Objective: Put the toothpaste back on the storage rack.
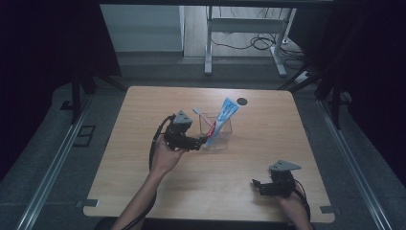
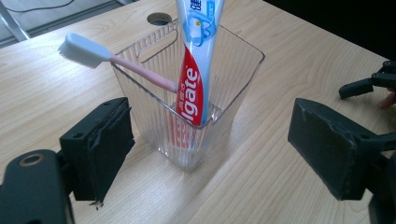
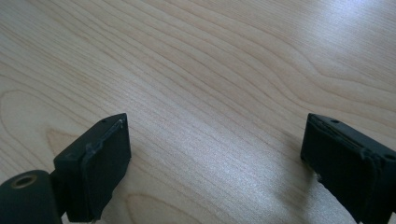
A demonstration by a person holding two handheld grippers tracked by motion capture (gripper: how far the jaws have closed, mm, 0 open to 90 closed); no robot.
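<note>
Here the left gripper [image 2: 205, 140] stands spread wide just before the clear cup [image 2: 187, 116], mid-surface, holding toothpaste [image 2: 196, 70] and brush [image 2: 112, 58], so a careless close could tip the top-heavy cup, while the right gripper [image 3: 215, 163] hovers open, empty.

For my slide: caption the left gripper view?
Open left gripper faces clear holder containing toothpaste tube and toothbrush.
</note>
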